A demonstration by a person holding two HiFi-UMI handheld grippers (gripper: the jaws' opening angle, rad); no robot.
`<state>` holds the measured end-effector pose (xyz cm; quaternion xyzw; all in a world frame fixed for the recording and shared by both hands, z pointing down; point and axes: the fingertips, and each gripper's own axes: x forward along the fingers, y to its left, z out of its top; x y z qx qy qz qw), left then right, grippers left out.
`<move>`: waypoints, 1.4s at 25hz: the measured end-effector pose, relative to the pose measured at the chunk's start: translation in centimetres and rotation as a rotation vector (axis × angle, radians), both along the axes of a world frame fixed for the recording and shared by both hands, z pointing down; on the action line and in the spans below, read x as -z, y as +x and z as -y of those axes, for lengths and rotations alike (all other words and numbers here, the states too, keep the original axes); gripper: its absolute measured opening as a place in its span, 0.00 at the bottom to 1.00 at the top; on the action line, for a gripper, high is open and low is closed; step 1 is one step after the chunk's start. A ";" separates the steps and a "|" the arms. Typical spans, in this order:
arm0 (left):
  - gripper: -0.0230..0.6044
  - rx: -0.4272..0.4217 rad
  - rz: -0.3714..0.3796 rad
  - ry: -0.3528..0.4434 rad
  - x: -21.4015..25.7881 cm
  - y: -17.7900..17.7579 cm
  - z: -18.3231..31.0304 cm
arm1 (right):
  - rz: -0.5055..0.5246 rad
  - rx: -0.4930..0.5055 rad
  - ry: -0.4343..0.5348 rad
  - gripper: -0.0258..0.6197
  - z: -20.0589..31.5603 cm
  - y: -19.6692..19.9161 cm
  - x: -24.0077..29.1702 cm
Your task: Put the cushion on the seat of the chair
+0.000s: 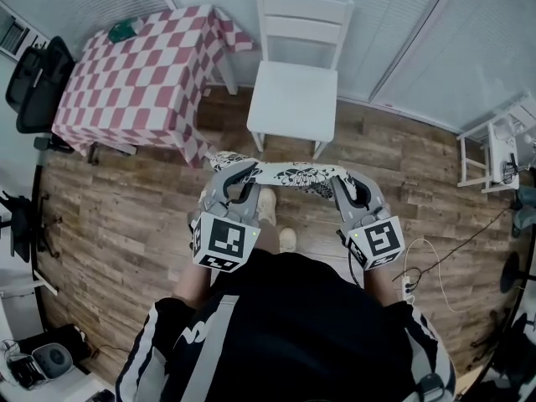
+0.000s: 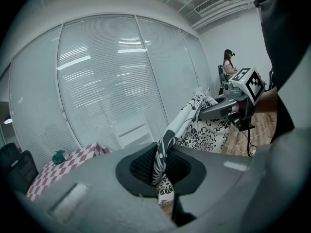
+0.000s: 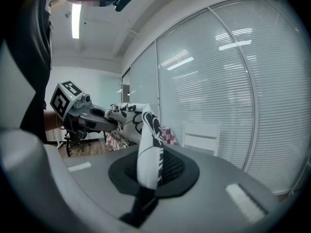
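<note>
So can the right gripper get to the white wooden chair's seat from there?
Probably, with a step forward: the right gripper, shut on the black-and-white floral cushion, faces the bare seat of the white wooden chair; only open floor lies between.

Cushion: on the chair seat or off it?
Off. The cushion hangs stretched between the left gripper and right gripper, both shut on its ends, short of the chair, whose seat is bare.

The cushion (image 1: 289,174) is held between the left gripper (image 1: 241,177) and the right gripper (image 1: 345,188), before the chair (image 1: 295,99); the surface (image 1: 142,74) is placed left of the chair.
</note>
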<state>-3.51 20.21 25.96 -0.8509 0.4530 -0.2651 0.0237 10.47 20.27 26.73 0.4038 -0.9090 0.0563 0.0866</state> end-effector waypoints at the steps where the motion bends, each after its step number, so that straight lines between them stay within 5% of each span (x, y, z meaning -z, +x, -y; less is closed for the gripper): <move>1: 0.06 0.002 -0.002 -0.001 -0.1 0.0 0.1 | 0.001 0.001 -0.002 0.05 0.1 -0.1 0.0; 35: 0.06 -0.060 -0.033 -0.006 -1.6 -1.0 15.6 | -0.033 -0.055 -0.006 0.05 14.5 -1.1 -1.0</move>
